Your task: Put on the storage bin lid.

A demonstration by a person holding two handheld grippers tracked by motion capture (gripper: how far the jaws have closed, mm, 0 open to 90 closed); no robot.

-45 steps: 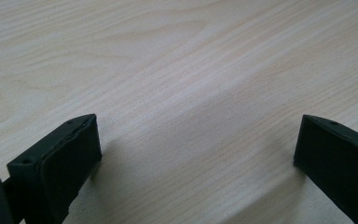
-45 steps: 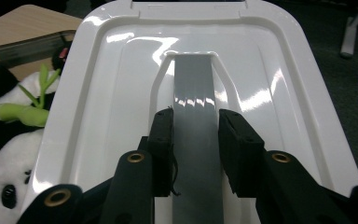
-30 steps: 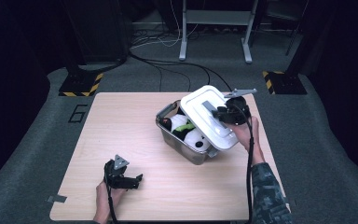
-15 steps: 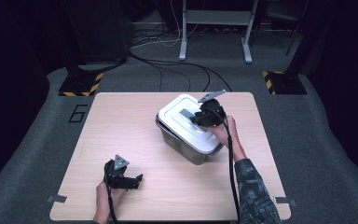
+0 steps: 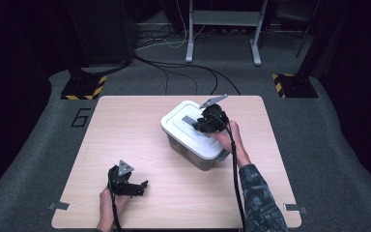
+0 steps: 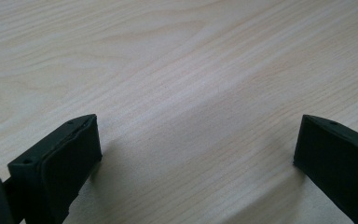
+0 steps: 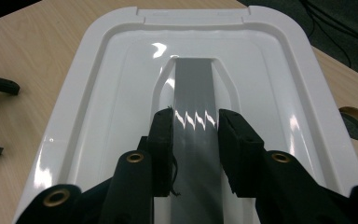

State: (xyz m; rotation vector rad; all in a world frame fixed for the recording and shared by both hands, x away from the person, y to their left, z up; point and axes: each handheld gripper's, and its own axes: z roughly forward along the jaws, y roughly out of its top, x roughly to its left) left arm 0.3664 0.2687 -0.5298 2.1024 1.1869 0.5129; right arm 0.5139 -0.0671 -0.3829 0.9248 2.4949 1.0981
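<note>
A clear plastic storage box (image 5: 192,155) stands right of the table's middle, with its white lid (image 5: 181,121) lying on top of it. My right gripper (image 5: 205,123) is shut on the lid's grey handle (image 7: 193,88), one jaw on each side of the strap. The lid (image 7: 112,107) spreads out under those jaws in the right gripper view. My left gripper (image 5: 137,185) rests on the table near the front edge, left of the box. Its jaws stand wide apart over bare wood (image 6: 191,93), with nothing between them.
The light wooden table (image 5: 125,125) has free room to the left of the box and in front of it. A round cable hole (image 7: 356,122) lies in the tabletop just beside the lid. Dark stands and cables sit on the floor behind the table.
My right gripper has carried the lid leftward from its tilted place on the box's right rim and set it flat over the box, hiding the contents. The left gripper has stayed still.
</note>
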